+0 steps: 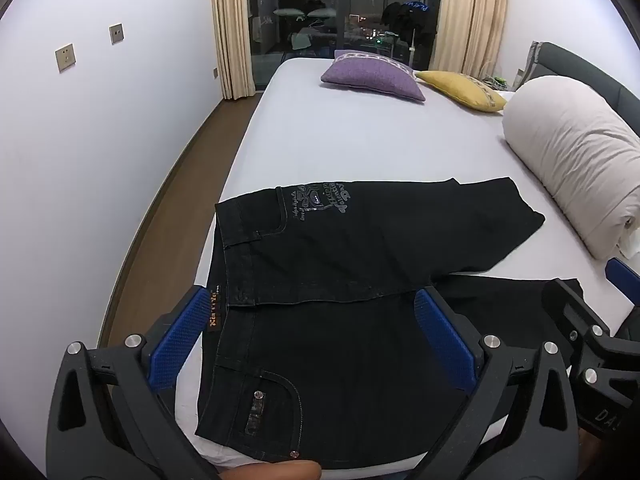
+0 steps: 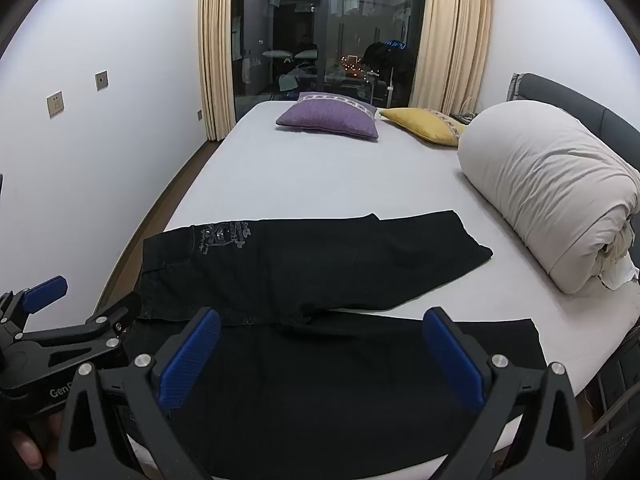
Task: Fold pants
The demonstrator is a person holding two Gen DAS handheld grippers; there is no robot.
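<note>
Black pants (image 1: 340, 264) lie flat on the near end of the bed, waist to the left and both legs spread out to the right; they also show in the right wrist view (image 2: 320, 280). The far leg angles away and the near leg runs along the bed's front edge. My left gripper (image 1: 308, 316) is open and empty above the waist and hip area. My right gripper (image 2: 320, 344) is open and empty above the near leg. Each gripper shows at the edge of the other's view.
The bed (image 1: 360, 144) has a white sheet. A purple cushion (image 1: 372, 76) and a yellow cushion (image 1: 460, 88) lie at its far end. A rolled white duvet (image 1: 572, 160) lies along the right side. A white wall and wooden floor (image 1: 160, 208) run along the left.
</note>
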